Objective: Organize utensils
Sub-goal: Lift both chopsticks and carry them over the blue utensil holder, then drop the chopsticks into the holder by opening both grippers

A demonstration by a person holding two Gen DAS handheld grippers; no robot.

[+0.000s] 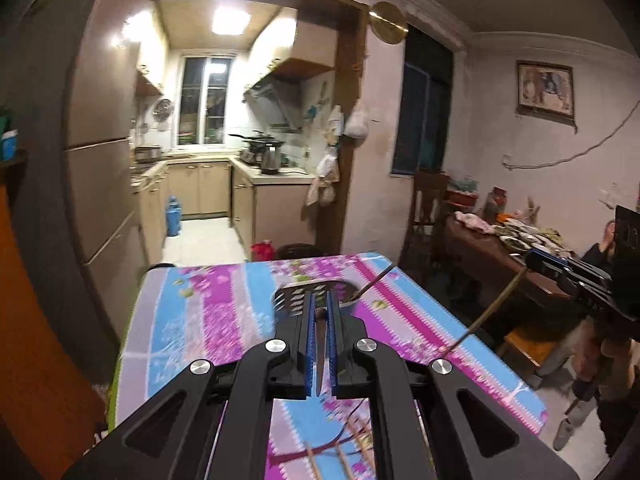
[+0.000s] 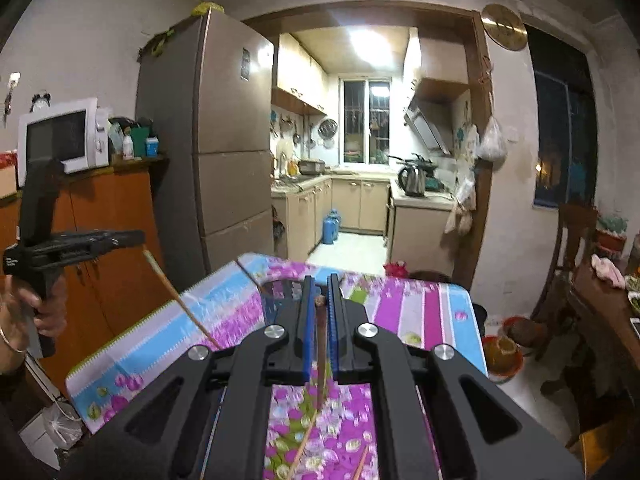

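The left gripper is clamped tight on a single thin chopstick, which runs down between its blue pads toward the camera; the right gripper is closed the same way on its own chopstick. Both are held above the table with the floral cloth, in front of a dark holder that already has one stick leaning out of it. More sticks lie on the cloth below. A chopstick like this is probably light, stiff and smooth, so weight is no concern, but it can pivot or slide in a narrow pinch. Each grip seems to sit near one end, which leaves a long free length to swing; a hold nearer the middle would likely steady it, though an end hold suits dropping it tip-first into the holder.
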